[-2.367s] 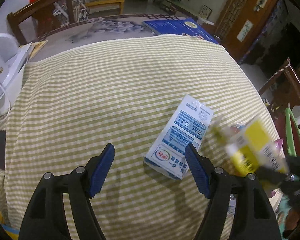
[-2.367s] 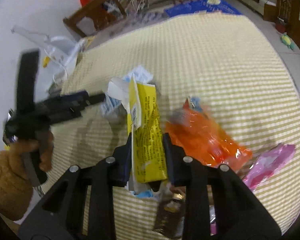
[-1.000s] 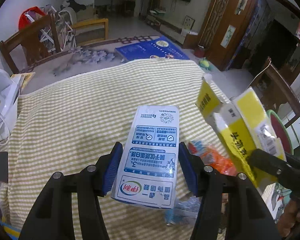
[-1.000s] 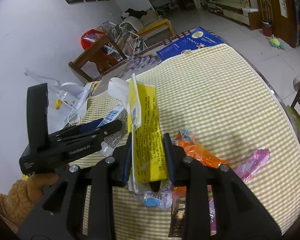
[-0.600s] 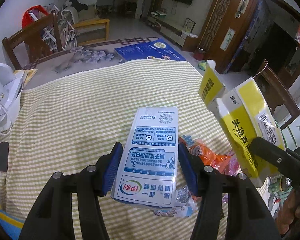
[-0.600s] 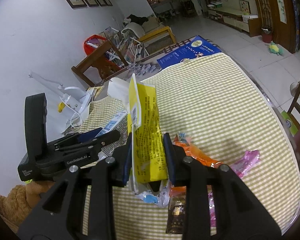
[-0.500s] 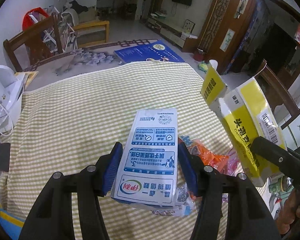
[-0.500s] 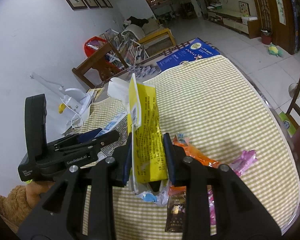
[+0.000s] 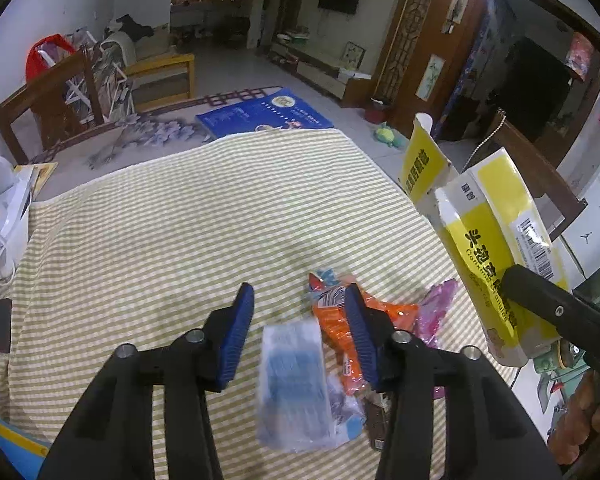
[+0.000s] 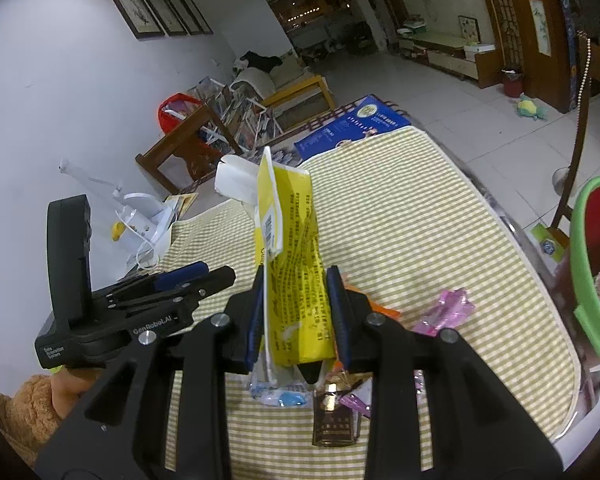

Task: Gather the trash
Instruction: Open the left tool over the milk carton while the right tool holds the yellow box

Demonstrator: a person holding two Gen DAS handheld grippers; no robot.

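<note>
Pinching yellow box (image 10: 296,240) near its lower end with right gripper (image 10: 296,280), pads pressed on both broad faces; held above orange wrapper (image 9: 384,316), long axis roughly upright, torn flap end pointing up and away. Judged light empty cardboard, stiff at edges but crushable, so best gripped low across flat faces. Closing left gripper (image 9: 299,294) on nothing: pads clear of blue-white carton (image 9: 294,380), blurred just beside orange wrapper on camera side, long axis running along the fingers. Likely light, thin-walled, slightly slick; best taken across its width at mid-length. Cannot tell whether resting or airborne.
</note>
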